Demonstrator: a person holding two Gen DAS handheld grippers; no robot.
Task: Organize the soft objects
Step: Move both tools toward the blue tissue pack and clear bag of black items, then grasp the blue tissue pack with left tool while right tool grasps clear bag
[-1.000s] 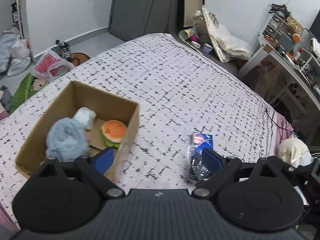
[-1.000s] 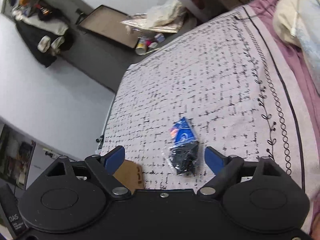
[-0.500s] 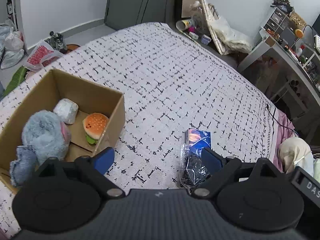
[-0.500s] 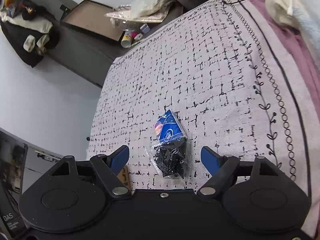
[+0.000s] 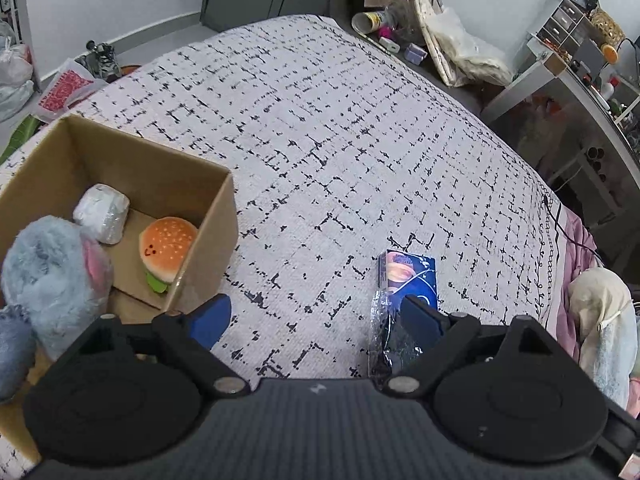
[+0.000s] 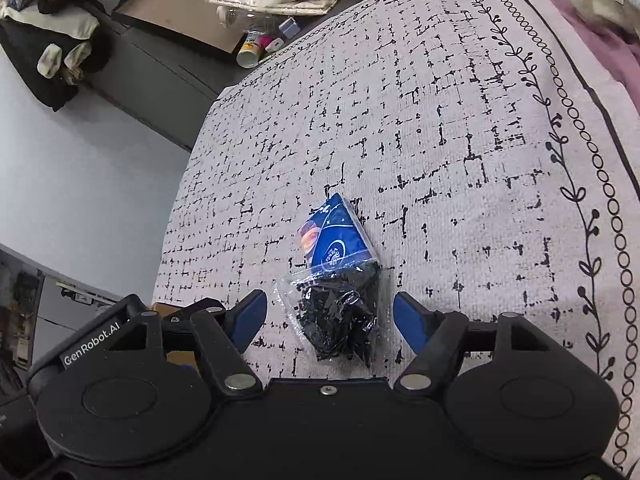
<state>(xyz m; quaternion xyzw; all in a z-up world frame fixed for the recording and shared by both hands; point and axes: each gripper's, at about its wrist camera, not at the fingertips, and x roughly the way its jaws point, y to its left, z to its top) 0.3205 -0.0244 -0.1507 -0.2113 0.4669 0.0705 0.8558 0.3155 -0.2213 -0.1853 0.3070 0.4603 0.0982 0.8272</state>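
Note:
A clear bag of black pieces (image 6: 340, 312) lies on the patterned bed cover (image 6: 440, 140), touching a blue tissue pack (image 6: 340, 240) just beyond it. My right gripper (image 6: 330, 318) straddles the bag; its jaws are closing, and both blue pads still stand clear of the plastic. My left gripper (image 5: 316, 316) is open over bare cover, with the same bag (image 5: 386, 340) and blue pack (image 5: 408, 276) by its right finger. At left an open cardboard box (image 5: 208, 216) holds a burger plush (image 5: 166, 246), a grey-blue plush (image 5: 52, 276) and a white wrapped bundle (image 5: 102, 216).
The bed's far edge drops to a cluttered floor with bags and a tipped cup (image 5: 368, 22). A desk with drawers (image 5: 568, 64) stands at the right. A beige cloth heap (image 5: 600, 312) and purple sheet lie along the bed's right side.
Both grippers have sunk toward the bed. The bag and blue pack now look larger and sit between the right gripper's fingers, which have narrowed. The box has slid left in the left view.

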